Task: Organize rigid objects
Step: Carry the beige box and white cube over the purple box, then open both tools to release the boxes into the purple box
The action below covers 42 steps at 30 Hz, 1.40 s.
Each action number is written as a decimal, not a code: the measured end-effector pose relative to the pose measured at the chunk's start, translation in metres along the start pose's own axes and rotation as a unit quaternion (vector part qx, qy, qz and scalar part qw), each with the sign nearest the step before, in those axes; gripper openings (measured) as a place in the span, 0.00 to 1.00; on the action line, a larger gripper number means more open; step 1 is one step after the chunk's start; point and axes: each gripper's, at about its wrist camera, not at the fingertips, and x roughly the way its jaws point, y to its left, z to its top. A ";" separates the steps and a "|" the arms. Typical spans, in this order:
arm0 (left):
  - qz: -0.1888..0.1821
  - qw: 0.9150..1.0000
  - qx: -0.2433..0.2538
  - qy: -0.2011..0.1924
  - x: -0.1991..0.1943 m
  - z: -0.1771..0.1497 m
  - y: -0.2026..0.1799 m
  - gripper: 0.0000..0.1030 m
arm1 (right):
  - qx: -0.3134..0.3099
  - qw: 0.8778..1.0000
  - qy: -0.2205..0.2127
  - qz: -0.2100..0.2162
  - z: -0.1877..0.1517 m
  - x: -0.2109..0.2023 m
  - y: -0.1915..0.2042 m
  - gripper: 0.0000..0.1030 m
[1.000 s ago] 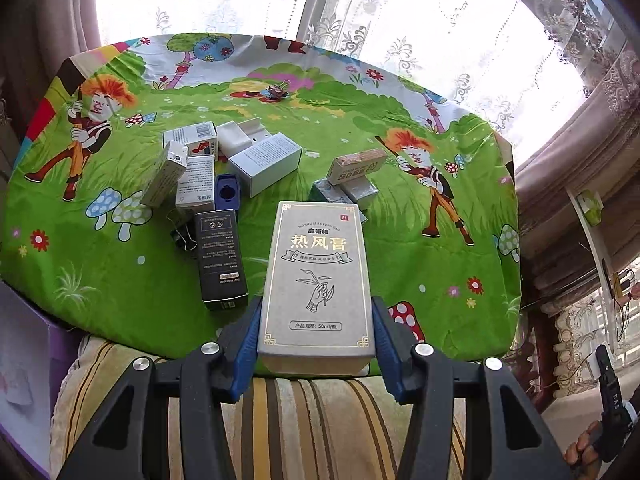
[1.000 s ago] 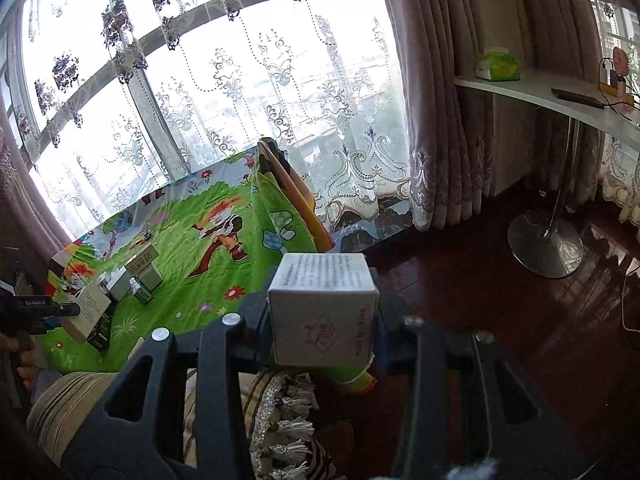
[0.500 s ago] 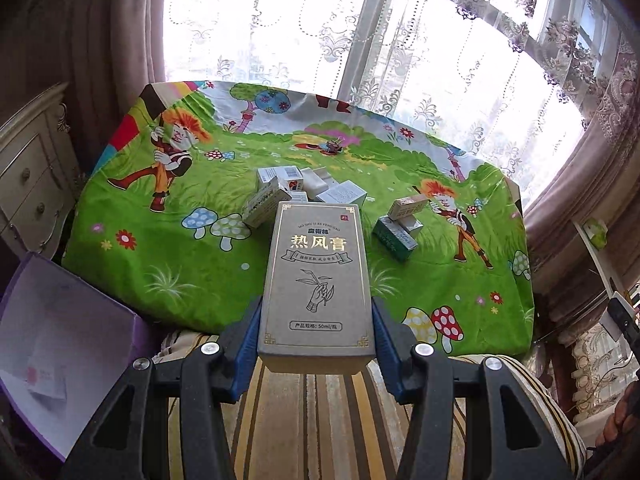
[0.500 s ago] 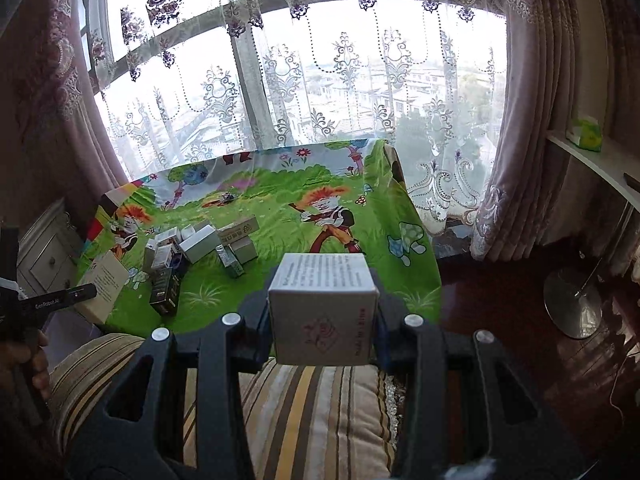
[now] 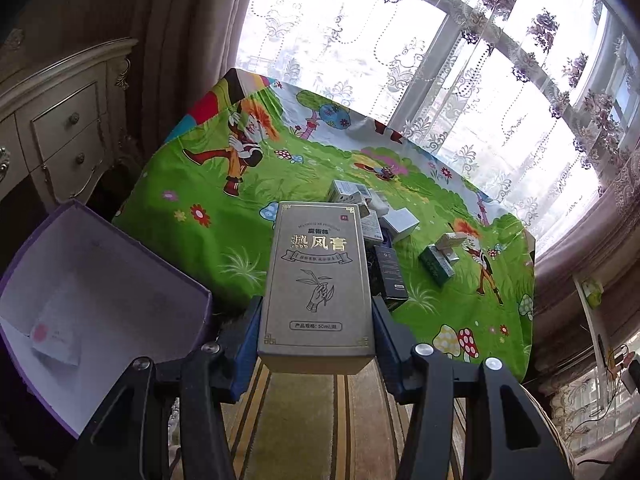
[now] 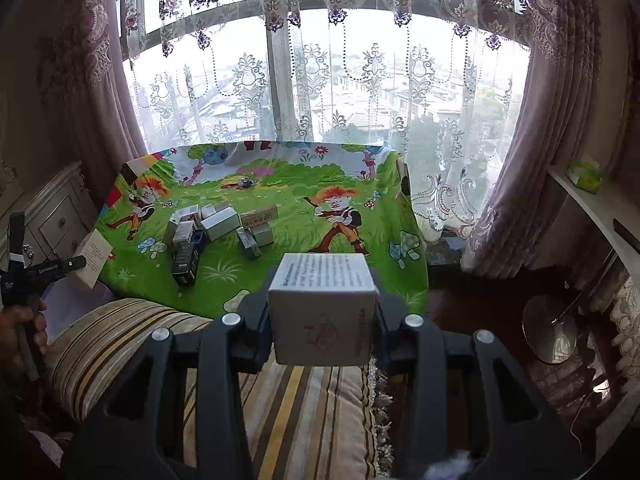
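Note:
My left gripper (image 5: 316,320) is shut on a tall grey-gold carton (image 5: 318,280) with Chinese print, held above a striped cushion. An open purple box (image 5: 100,292) with a white inside lies just to its left; a small white packet (image 5: 56,340) lies in it. My right gripper (image 6: 322,320) is shut on a white cube box (image 6: 323,308), held over the cushion. Several small boxes (image 6: 216,224) lie on the green cartoon cloth. The left gripper with its carton shows in the right wrist view (image 6: 90,258) at far left.
The cloth-covered table (image 6: 360,248) stands before a lace-curtained window. A cream drawer chest (image 5: 60,132) is at the left. The striped cushion (image 6: 160,340) lies in front. A white shelf (image 6: 592,208) and a lamp base (image 6: 550,328) are at the right.
My left gripper swung left and back with the carton; the purple box is now much closer. My right gripper turned left, so the table faces it squarely.

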 end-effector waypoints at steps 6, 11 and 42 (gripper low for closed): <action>-0.004 0.999 -0.015 -0.033 -0.041 0.006 0.014 0.50 | -0.052 0.997 0.001 -0.050 -0.027 -0.078 0.008 0.43; -0.008 0.997 -0.020 -0.074 -0.085 0.006 0.032 0.50 | -0.031 0.994 -0.067 -0.078 -0.006 -0.141 -0.014 0.43; 0.131 0.975 -0.176 -0.046 -0.076 -0.038 0.230 0.50 | -0.253 0.897 0.114 0.346 0.008 0.122 0.430 0.43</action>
